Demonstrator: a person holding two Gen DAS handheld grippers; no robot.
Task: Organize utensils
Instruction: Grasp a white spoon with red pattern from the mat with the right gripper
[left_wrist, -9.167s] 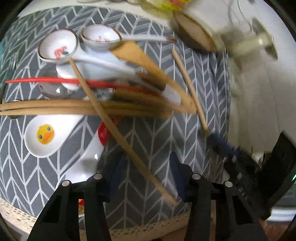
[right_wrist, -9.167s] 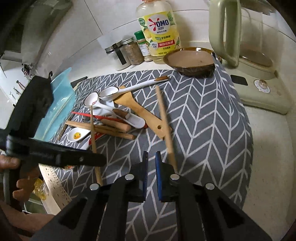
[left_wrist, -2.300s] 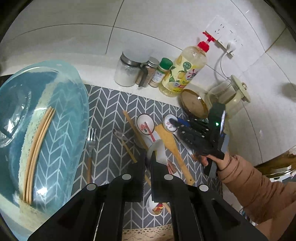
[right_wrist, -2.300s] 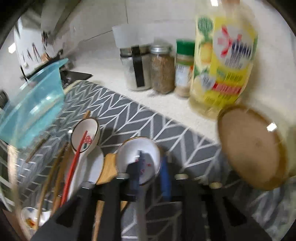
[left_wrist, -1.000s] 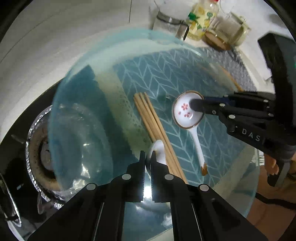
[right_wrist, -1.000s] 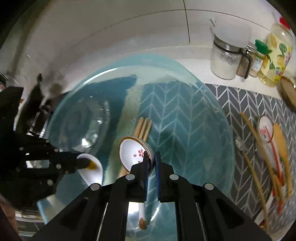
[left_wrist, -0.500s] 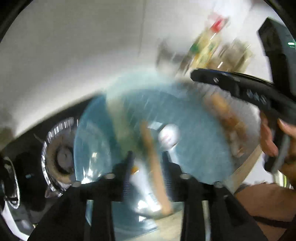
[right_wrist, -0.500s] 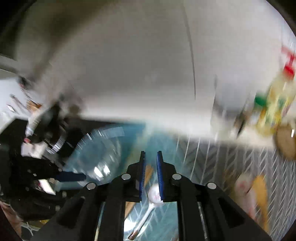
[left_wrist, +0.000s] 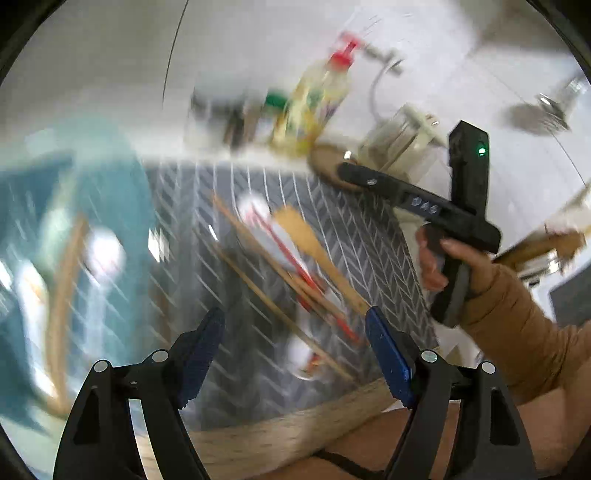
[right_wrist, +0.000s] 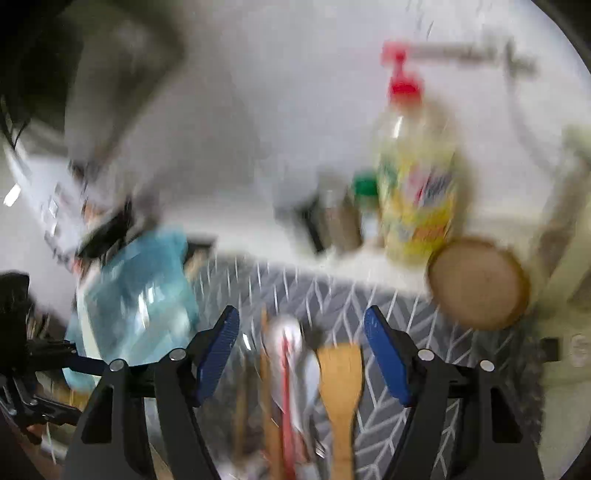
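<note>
Both spoons have been dropped since 1 s ago; left gripper (left_wrist: 295, 332) & right gripper (right_wrist: 301, 332) jaws are spread wide, empty. Wooden spatula (right_wrist: 341, 373) is seen lower centre, blue bowl (right_wrist: 136, 295) at left.

A home kitchen. White tiled wall (left_wrist: 258, 48) runs behind a pale counter (right_wrist: 258, 236), where a yellow dish-soap bottle (right_wrist: 415, 184) with a red pump stands beside small spice jars (right_wrist: 343, 218). A cream kettle (left_wrist: 402, 140) sits further along, plugged into the wall. A grey chevron cloth (left_wrist: 362, 236) covers the counter, strewn with a wooden spatula (right_wrist: 340, 380), chopsticks (left_wrist: 258, 273) and spoons (left_wrist: 255, 210). A blue plastic bowl (right_wrist: 144, 295) stands at its left end, a brown dish (right_wrist: 478, 284) at the right.
</note>
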